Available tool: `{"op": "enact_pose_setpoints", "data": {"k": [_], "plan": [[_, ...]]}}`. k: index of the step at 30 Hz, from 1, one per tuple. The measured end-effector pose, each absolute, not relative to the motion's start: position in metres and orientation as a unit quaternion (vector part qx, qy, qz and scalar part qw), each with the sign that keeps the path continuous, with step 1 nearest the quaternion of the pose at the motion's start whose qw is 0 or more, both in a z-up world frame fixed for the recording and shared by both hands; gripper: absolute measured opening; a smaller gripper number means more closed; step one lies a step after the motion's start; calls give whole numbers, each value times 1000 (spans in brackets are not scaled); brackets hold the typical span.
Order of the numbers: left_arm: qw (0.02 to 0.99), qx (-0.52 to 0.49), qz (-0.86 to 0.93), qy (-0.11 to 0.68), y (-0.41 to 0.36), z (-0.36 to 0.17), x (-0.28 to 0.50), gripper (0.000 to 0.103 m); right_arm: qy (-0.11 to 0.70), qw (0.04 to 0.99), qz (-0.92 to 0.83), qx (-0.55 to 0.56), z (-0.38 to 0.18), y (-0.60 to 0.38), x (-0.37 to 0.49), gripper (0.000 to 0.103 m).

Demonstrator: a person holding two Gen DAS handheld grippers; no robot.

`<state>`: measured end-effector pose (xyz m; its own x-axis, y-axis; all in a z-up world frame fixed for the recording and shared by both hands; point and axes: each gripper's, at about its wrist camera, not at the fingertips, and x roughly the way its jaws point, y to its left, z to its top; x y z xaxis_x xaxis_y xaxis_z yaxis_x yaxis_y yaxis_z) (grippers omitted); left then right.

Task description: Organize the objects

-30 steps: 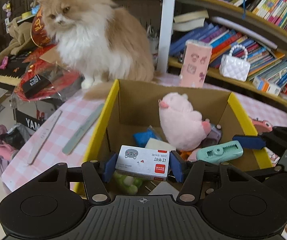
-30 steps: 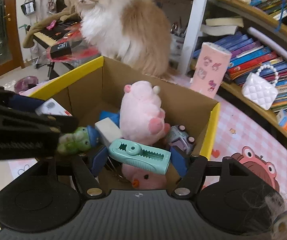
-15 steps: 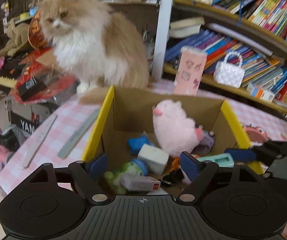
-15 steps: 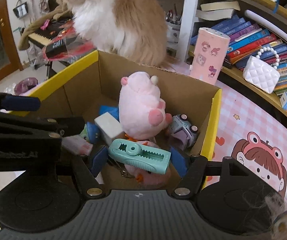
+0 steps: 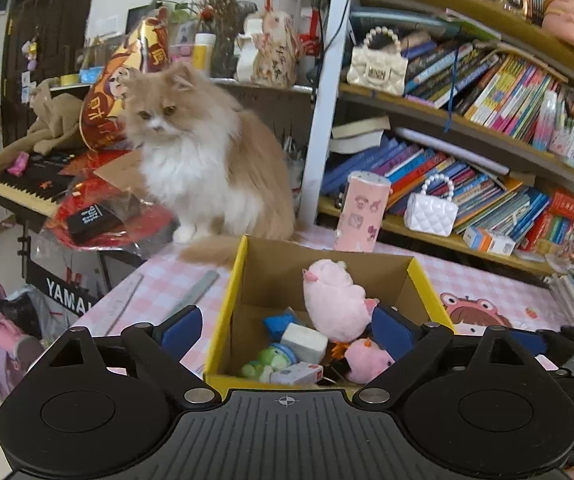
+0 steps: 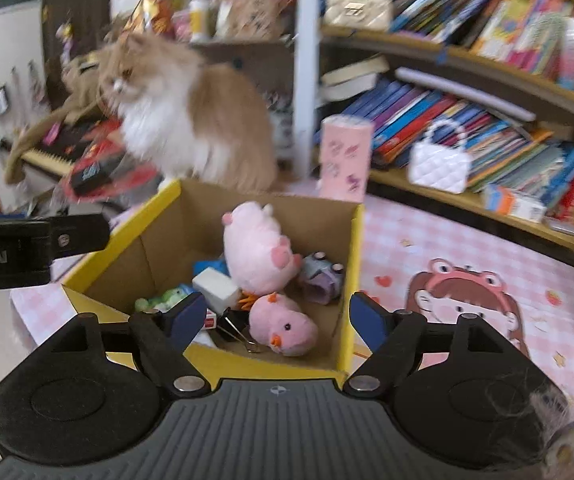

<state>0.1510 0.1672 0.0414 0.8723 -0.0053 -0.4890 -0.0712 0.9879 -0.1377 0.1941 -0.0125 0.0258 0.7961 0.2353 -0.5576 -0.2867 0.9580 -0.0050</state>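
Note:
An open cardboard carton with yellow rims [image 5: 227,312] [image 6: 353,280] stands on the pink checked table. In it lie a big pink plush [image 5: 335,304] [image 6: 255,256], a small pink chick [image 5: 367,356] [image 6: 283,326], a green toy [image 5: 271,358], a white block [image 5: 303,338] and the white staple box [image 5: 297,374]. My left gripper [image 5: 287,328] hangs above the carton's near edge, jaws opening, nothing between them. My right gripper [image 6: 277,318] hovers over the near right corner, jaws opening and empty. The teal tool is out of sight.
A fluffy orange and white cat [image 5: 203,160] [image 6: 183,120] sits on the table just behind the carton. A pink cylinder [image 5: 361,212] stands at the back. Two long flat files [image 5: 195,292] lie left of the carton. Bookshelves fill the right; a keyboard [image 5: 27,184] stands at the left.
The left gripper let go of the staple box, which now lies in the carton. The right gripper released the teal tool. Both grippers opened and drew back and up.

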Motion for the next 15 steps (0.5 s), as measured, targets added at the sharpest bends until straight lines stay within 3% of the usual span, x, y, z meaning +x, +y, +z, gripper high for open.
{"op": "enact_pose_setpoints", "data": {"k": [15], "plan": [[955,-59,-24,289,163,20,72,94,284,958,46,-15,21,-19,82,77]]}}
